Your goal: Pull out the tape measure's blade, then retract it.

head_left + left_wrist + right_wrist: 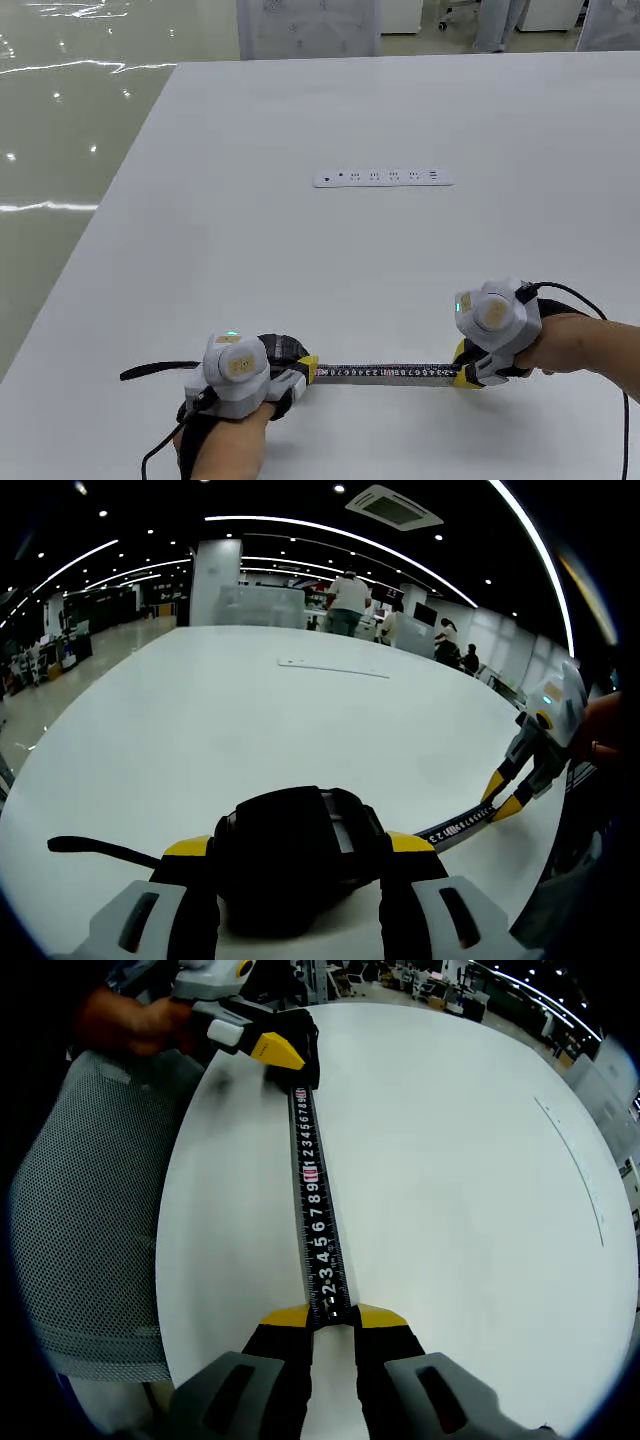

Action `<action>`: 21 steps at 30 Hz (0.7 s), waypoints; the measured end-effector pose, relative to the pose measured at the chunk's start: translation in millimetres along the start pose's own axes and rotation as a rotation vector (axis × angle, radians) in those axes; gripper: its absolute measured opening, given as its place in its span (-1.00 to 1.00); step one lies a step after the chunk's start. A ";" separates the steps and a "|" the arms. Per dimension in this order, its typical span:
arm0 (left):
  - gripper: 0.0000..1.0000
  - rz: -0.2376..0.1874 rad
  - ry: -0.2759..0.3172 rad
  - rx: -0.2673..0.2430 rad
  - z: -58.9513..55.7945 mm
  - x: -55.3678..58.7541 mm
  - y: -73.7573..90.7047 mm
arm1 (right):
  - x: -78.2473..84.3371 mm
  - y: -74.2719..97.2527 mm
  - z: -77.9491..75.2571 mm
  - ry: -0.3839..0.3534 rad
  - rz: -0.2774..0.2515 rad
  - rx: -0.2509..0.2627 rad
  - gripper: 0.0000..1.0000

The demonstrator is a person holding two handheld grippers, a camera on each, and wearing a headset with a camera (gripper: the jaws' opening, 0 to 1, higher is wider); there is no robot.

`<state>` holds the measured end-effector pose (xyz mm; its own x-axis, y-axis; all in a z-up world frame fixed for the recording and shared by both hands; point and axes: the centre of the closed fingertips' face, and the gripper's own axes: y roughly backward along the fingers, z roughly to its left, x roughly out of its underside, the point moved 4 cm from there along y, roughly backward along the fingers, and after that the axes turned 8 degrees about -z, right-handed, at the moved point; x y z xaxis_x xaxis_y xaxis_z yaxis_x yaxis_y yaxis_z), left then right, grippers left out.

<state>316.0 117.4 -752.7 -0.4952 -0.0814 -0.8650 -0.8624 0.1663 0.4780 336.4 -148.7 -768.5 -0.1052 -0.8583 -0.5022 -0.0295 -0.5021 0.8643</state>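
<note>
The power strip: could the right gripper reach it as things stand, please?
Probably not yet: the right gripper is shut on the blade. Bare table leaves the way to the power strip free once it lets go.

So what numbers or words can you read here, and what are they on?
"2 3 4 5 6 7 8 9": white digits on the blade, counting away from the right gripper.
Red mark after the 9: too blurred to read; the digits beyond it are too small.
Power strip: markings too small to read.
Tape measure case: no readable label.
</note>
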 end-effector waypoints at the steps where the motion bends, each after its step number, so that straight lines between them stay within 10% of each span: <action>1: 0.22 0.000 -0.001 0.000 -0.1 0.0 0.1 | -0.7 -0.3 0.2 0.007 -0.001 -0.001 -0.78; 21: 0.22 0.005 0.009 -0.002 -0.1 -0.4 0.5 | -11.2 -6.5 -1.6 0.005 -0.013 -0.011 -0.79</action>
<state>315.7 117.5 -752.0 -0.5001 -0.0890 -0.8614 -0.8603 0.1649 0.4824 339.3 -136.0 -768.5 -0.0999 -0.8522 -0.5136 -0.0195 -0.5144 0.8573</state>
